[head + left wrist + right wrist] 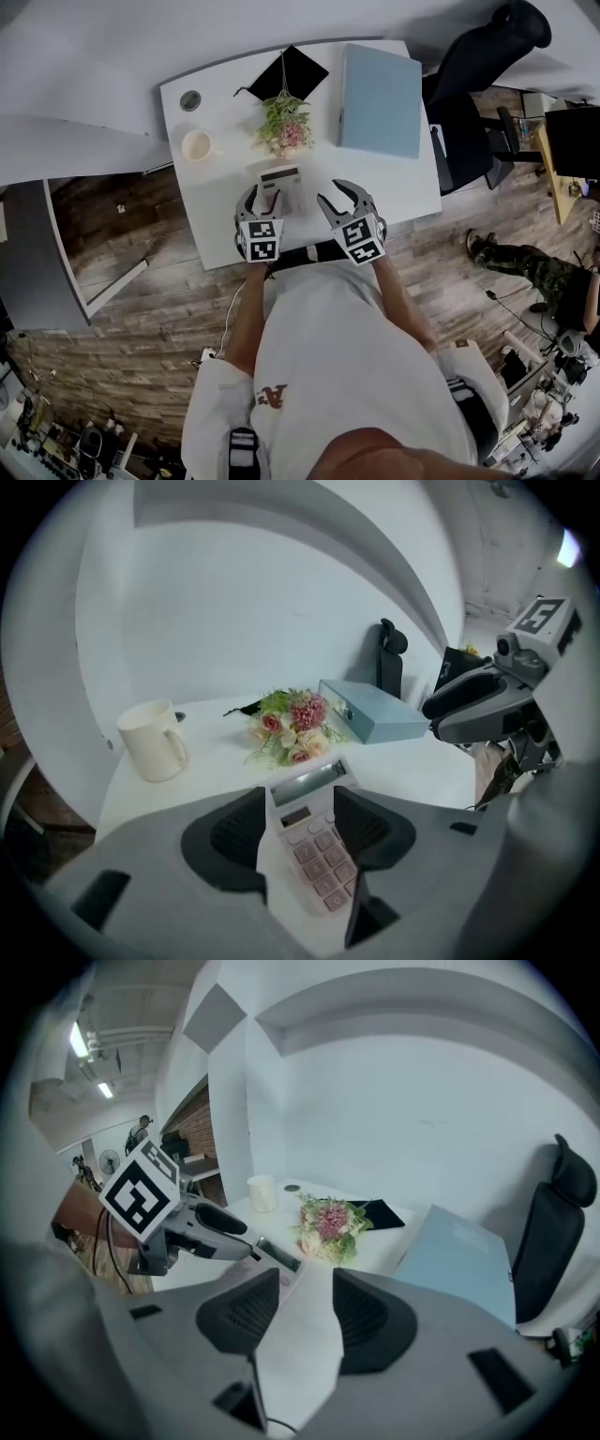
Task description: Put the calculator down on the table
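Calculator position: calculator (314, 846) sits between the jaws of the left gripper (300, 803), over the near edge of the table (398, 183), just short of the flowers (284, 125).
Long axis: runs away from the person, display end far and toward the flowers, keypad end near and dipping below the jaws. It follows the line the gripper points along.
Tilt: far end looks raised. No view shows whether the underside touches the table.
Left gripper: clenched across the calculator's short width, pads (239, 832) against its two long edges.
Right gripper: right gripper (307, 1288) is just beside on the right, jaws apart, only bare table showing between them. It holds and touches nothing.
Nearer hand: the left, since it already has the calculator.
Coming move (judgement): lower the left hand straight down until the back lies flat, then let go.
Risk (judgement): the hold is on thin edges only, so the near end may swing.
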`<control>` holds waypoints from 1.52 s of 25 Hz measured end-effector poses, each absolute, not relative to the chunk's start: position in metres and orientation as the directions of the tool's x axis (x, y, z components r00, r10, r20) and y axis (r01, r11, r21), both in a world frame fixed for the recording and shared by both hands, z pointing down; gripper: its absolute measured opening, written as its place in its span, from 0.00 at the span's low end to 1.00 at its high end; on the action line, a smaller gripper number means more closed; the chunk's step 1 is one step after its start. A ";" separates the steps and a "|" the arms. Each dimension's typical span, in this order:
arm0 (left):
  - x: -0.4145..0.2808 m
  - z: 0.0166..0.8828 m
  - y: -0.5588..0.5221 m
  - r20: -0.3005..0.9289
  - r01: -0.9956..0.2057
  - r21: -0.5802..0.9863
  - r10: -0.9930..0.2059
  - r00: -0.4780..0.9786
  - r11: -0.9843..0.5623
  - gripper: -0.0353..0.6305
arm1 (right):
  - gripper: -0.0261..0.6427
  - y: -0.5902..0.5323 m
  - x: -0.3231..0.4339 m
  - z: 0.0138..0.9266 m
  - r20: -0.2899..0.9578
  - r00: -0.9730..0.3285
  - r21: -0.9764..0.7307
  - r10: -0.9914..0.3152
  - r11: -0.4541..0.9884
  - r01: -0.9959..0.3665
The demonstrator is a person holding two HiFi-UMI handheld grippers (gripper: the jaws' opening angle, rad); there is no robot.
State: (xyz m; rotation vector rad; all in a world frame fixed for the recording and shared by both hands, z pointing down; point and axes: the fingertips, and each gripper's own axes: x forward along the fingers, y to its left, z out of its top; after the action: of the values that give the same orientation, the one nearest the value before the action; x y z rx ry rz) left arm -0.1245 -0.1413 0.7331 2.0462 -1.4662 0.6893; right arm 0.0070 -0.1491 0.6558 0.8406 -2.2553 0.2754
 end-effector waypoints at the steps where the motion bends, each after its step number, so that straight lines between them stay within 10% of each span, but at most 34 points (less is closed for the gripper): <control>1: -0.126 0.723 -0.145 0.656 -0.954 0.113 -0.700 0.281 -0.277 0.39 | 0.31 -0.152 0.007 0.652 0.674 -0.542 0.050 -0.502 0.763 -0.645; 18: -0.158 0.540 -0.174 0.268 -0.955 -0.019 -0.921 0.282 -0.297 0.06 | 0.07 -0.178 -0.017 0.512 0.326 -0.606 0.144 -0.726 0.671 -0.727; 38: -0.131 0.429 -0.148 0.075 -0.927 -0.098 -0.931 0.357 -0.363 0.06 | 0.05 -0.157 -0.011 0.425 0.151 -0.638 0.156 -0.755 0.656 -0.739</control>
State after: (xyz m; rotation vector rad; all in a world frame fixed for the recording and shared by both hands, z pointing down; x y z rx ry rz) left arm -0.1310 -0.1482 0.4294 2.6189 -1.7945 0.1868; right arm -0.0111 -0.1572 0.4253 1.2194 -2.6700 -0.1170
